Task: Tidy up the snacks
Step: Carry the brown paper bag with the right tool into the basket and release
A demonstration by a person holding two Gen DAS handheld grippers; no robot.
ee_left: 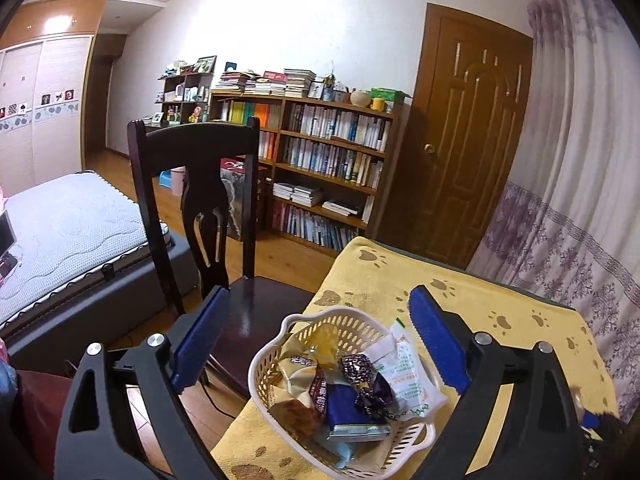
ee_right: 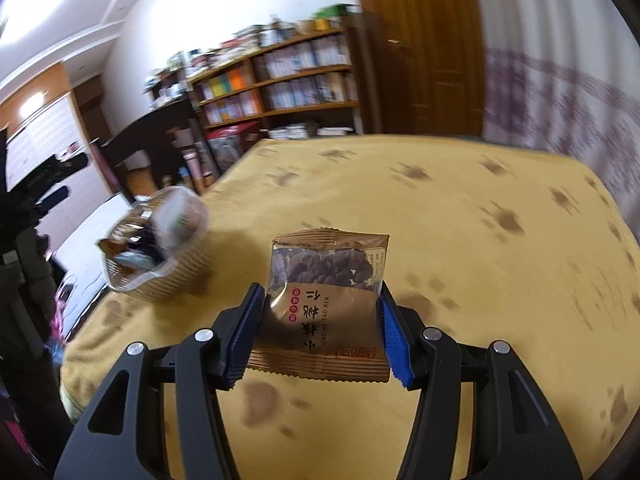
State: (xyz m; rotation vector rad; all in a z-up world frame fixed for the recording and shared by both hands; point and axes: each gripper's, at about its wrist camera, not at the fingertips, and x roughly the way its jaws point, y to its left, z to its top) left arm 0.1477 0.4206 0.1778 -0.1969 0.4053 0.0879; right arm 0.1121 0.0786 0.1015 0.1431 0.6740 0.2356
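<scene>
- The right gripper point(ee_right: 320, 326) is pinching a brown walnut packet point(ee_right: 326, 304). Its two blue fingers point(ee_right: 244, 334) press on the packet's two sides, and the packet looks lifted a little above the yellow cloth point(ee_right: 460, 220) with paw prints.
- The left gripper point(ee_left: 320, 344) holds nothing. Its fingers are spread wide, one on each side of the white basket point(ee_left: 266, 364), and they hang over it without touching it.
- The basket sits near the corner of the table. It is already full of snacks: a blue packet point(ee_left: 348, 412), a purple wrapped candy point(ee_left: 366, 380), a white and green packet point(ee_left: 408, 376) and some gold ones.
- I think the step now is carrying the walnut packet to the basket — it is not in yet.
- In the right view the basket point(ee_right: 156, 248) is to the left and a bit farther away, well apart from the packet.
- Next, the right gripper should swing left, stop over the basket, and let go.
- The left gripper is the thing in the way — it sits right above the basket, so it may need to move aside first.
- The white and green packet pokes over the rim, so a drop could knock it out.
- A dark chair point(ee_left: 200, 216) stands close by the table edge, but the cloth between packet and basket is bare.
</scene>
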